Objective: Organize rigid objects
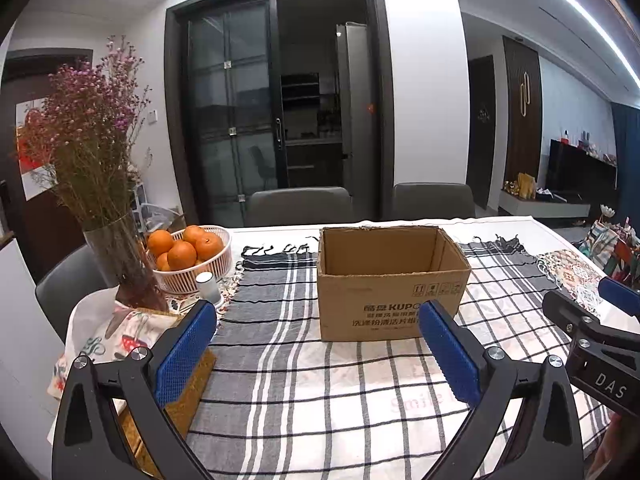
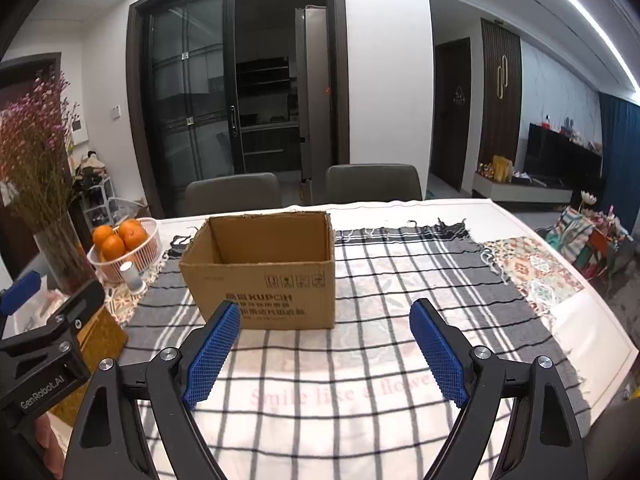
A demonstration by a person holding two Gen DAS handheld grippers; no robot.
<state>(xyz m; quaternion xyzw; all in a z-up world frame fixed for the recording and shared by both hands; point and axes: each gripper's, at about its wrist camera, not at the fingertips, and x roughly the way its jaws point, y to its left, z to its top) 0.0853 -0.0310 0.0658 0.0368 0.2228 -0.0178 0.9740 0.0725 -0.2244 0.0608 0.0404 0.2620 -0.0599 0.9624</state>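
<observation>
An open cardboard box (image 1: 392, 304) (image 2: 260, 280) stands upright on the chequered cloth (image 1: 304, 380) (image 2: 360, 360) in the middle of the table. What I can see of its inside is bare. My left gripper (image 1: 316, 312) is open, its blue pads (image 1: 188, 352) spread wide with nothing between them, just short of the box's front face. My right gripper (image 2: 325, 307) is open as well and holds nothing, in front of the box's right corner. Each gripper shows at the edge of the other's view, side by side.
At the table's left stand a white basket (image 1: 218, 264) of oranges, a glass vase (image 1: 116, 256) of dried flowers, a small white cylinder (image 1: 208, 286) and a brown cork mat (image 1: 188, 396). Two grey chairs (image 2: 232, 196) sit behind the table. A patterned cloth (image 2: 532, 268) lies at the right.
</observation>
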